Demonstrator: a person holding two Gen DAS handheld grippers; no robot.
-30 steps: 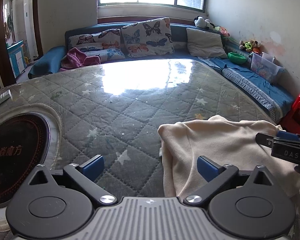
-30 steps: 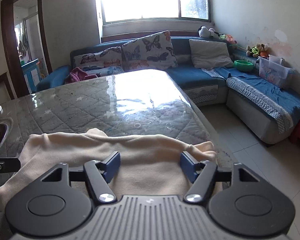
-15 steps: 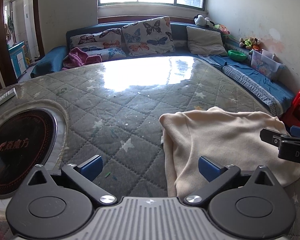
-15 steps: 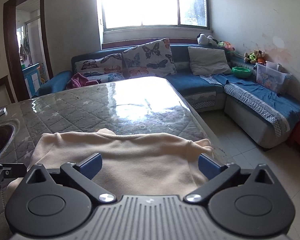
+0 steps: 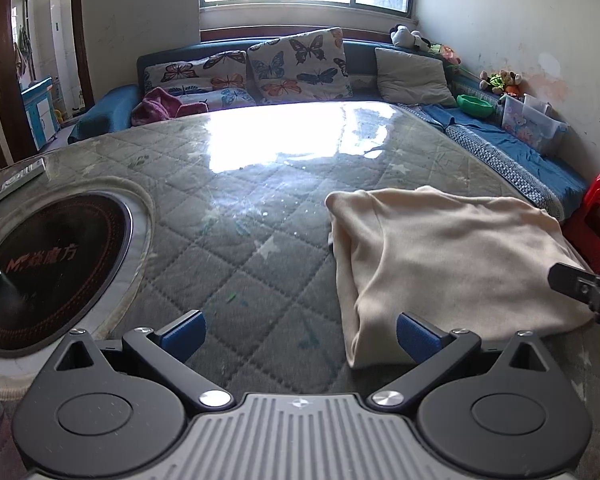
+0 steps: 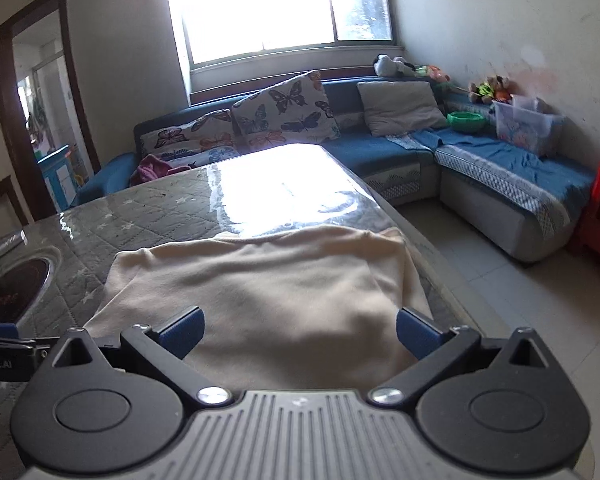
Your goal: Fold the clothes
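Cream garment (image 5: 444, 256) lies folded, softly creased, at table (image 5: 260, 184) right edge. Both grippers (image 5: 298, 334) (image 6: 298, 330) spread wide, gripping nothing.

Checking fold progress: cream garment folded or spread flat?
Folded. The garment lies as a compact doubled rectangle on the table, its layered edge visible at the near left corner.

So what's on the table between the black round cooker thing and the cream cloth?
Nothing but bare quilted table cover between the round cooker plate and the folded cream cloth. The left wrist view shows it best.
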